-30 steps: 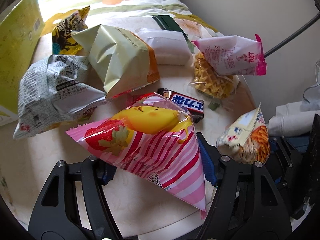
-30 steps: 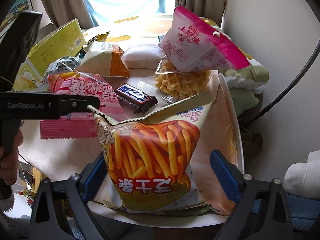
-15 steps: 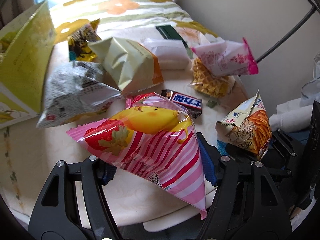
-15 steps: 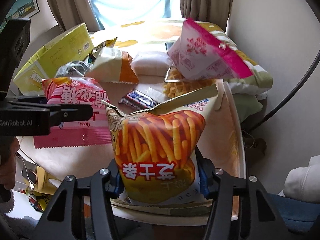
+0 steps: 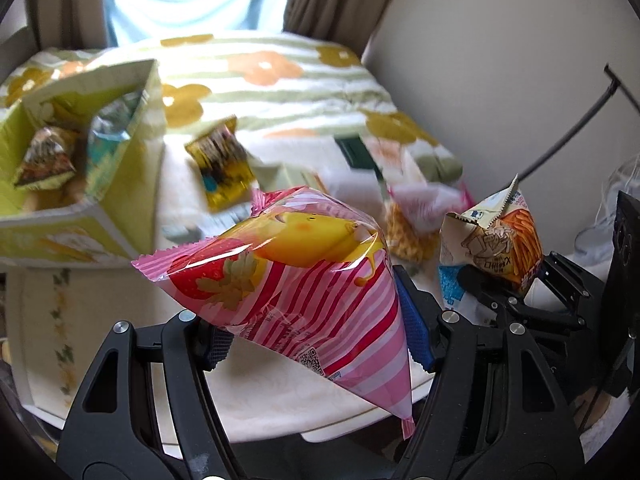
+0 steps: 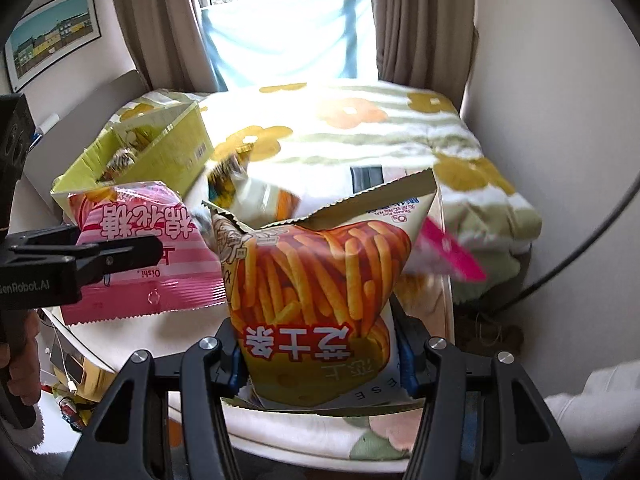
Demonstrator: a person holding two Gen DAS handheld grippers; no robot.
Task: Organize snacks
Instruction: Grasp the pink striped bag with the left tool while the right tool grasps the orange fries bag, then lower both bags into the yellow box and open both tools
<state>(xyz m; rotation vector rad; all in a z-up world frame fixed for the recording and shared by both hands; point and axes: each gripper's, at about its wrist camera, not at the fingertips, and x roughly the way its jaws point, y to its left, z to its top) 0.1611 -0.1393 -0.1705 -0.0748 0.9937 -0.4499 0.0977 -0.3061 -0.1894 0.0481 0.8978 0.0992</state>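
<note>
My left claw (image 5: 316, 336) is clamped on the pink-striped plastic candy bag (image 5: 304, 280), held above the white worktop (image 5: 120, 360). My right claw (image 6: 320, 356) grips the orange fries-print snack bag (image 6: 320, 292). The yellow-green cardboard box (image 5: 100, 168) sits at ten o'clock.

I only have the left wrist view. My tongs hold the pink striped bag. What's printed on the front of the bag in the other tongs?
Observer: Orange fry-like sticks; the right tongs clamp that fries bag low down.
Operator: What's left of those tongs?
Observer: A hand gripping the left tongs' handle.
Operator: Anything on the wall there?
Observer: A framed picture, upper left.
Operator: And my pink bag's far face?
Observer: The pink striped bag shows large red characters.
</note>
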